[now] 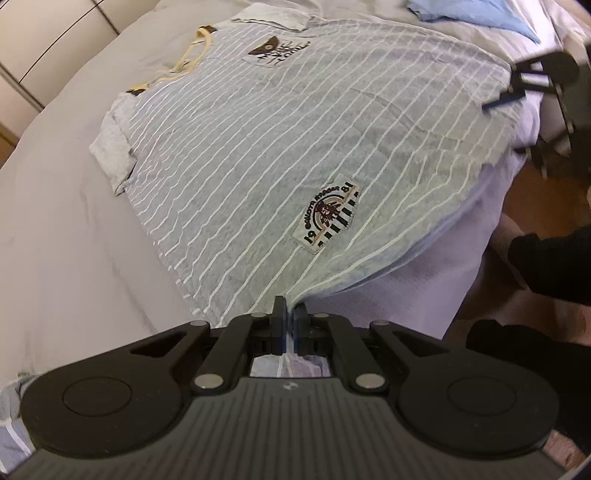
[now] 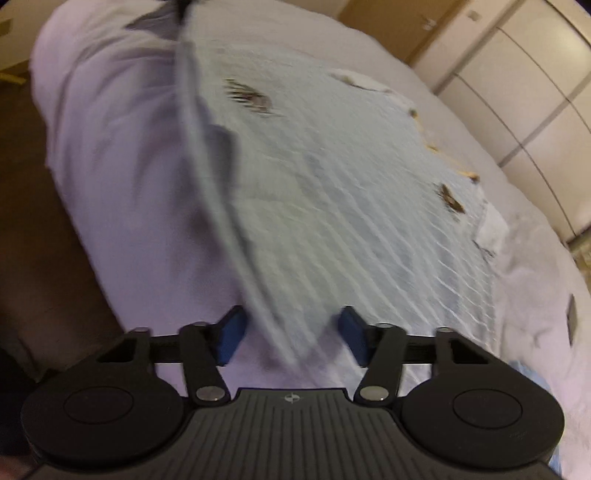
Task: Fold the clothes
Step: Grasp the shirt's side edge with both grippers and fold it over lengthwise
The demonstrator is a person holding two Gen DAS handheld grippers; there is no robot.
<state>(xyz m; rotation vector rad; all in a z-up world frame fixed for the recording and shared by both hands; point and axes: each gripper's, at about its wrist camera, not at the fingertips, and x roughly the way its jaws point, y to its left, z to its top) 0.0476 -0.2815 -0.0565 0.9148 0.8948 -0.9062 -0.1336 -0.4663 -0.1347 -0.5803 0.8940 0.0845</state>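
A grey T-shirt with thin white stripes (image 1: 280, 140) lies spread on a bed, its yellow-trimmed collar at the far left and a sewn patch (image 1: 330, 216) near the hem. My left gripper (image 1: 290, 312) is shut on the shirt's near hem corner and lifts it slightly. My right gripper (image 2: 291, 332) is open, its blue pads either side of the other hem corner without touching it; it also shows in the left wrist view (image 1: 517, 88). The right wrist view of the shirt (image 2: 332, 184) is blurred.
The shirt lies on a pale bedsheet (image 1: 74, 221). A light blue garment (image 1: 476, 14) lies at the far end of the bed. The bed edge and wooden floor (image 1: 532, 192) are to the right. Cream cupboard doors (image 2: 517, 92) stand behind the bed.
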